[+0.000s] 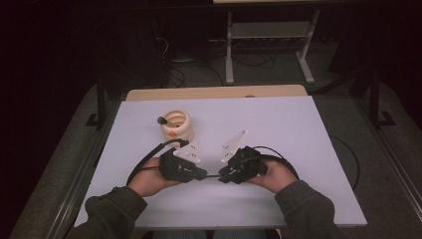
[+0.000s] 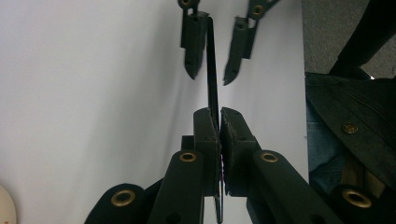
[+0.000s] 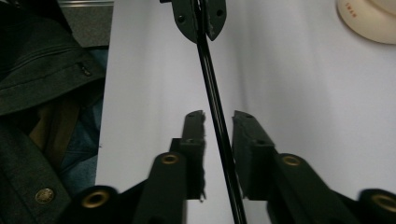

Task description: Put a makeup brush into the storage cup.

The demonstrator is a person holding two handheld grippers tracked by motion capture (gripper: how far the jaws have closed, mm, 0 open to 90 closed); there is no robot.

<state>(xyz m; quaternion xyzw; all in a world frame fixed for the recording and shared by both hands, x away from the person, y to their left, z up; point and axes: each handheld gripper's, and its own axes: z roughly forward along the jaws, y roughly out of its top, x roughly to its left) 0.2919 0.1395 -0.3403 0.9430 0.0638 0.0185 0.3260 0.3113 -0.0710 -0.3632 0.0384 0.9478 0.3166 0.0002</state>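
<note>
White table, cream ringed holder standing toward its far left.

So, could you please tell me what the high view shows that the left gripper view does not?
The high view adds the left hand, the right hand and the whole cream ringed holder. The left gripper view adds the grip: left gripper shut on the black rod, right gripper jaws apart around it. Both show the rod and the white table.

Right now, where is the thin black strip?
The strip spans between both grippers near the table's front centre: clamped in the left gripper, passing between the right gripper's open jaws.
</note>
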